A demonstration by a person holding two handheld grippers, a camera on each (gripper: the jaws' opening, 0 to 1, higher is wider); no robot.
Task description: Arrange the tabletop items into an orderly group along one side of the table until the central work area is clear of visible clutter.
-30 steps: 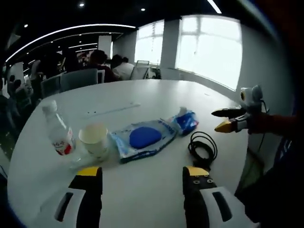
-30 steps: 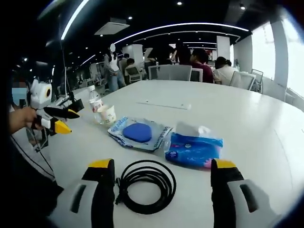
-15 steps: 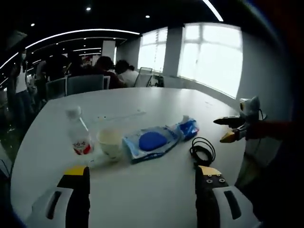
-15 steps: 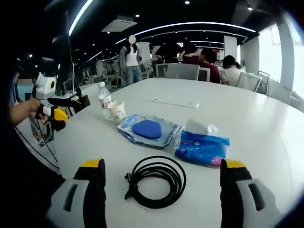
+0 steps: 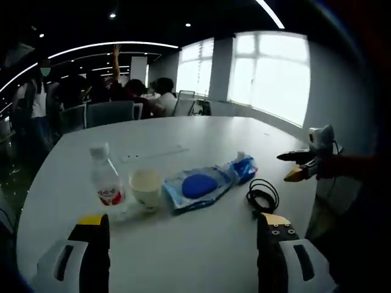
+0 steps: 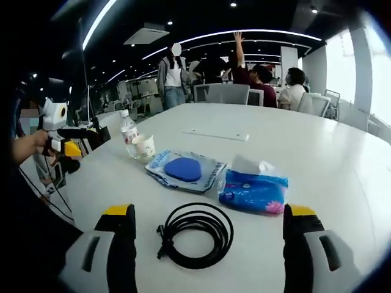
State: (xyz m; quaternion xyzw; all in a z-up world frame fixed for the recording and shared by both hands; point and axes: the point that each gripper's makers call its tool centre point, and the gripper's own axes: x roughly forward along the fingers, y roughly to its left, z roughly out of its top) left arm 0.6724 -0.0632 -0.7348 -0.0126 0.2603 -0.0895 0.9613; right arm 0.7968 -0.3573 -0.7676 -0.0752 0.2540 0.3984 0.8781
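Note:
On the white table [image 5: 183, 244] lie a water bottle [image 5: 105, 184], a paper cup [image 5: 146, 188], a clear bag with a blue pad [image 5: 200, 187], a blue tissue pack [image 5: 244, 167] and a coiled black cable [image 5: 263, 195]. My left gripper [image 5: 181, 229] stands open above the near table edge, nothing between its jaws. My right gripper [image 6: 208, 217] is open too, its jaws on either side of the black cable [image 6: 195, 234], held apart from it. The tissue pack [image 6: 255, 189], bag [image 6: 185, 171], cup [image 6: 145, 147] and bottle [image 6: 127, 135] lie beyond. Each gripper appears in the other's view, right gripper [image 5: 300, 165], left gripper [image 6: 67, 143].
A flat white strip [image 6: 217, 135] lies farther out on the table. Chairs [image 6: 225, 93] and several people sit or stand at the far side. Windows [image 5: 269, 73] line one wall. The table's far half [image 6: 317, 140] is bare.
Both views have pulled back slightly from the table items and shifted. The items have not moved. A person in the background has raised an arm.

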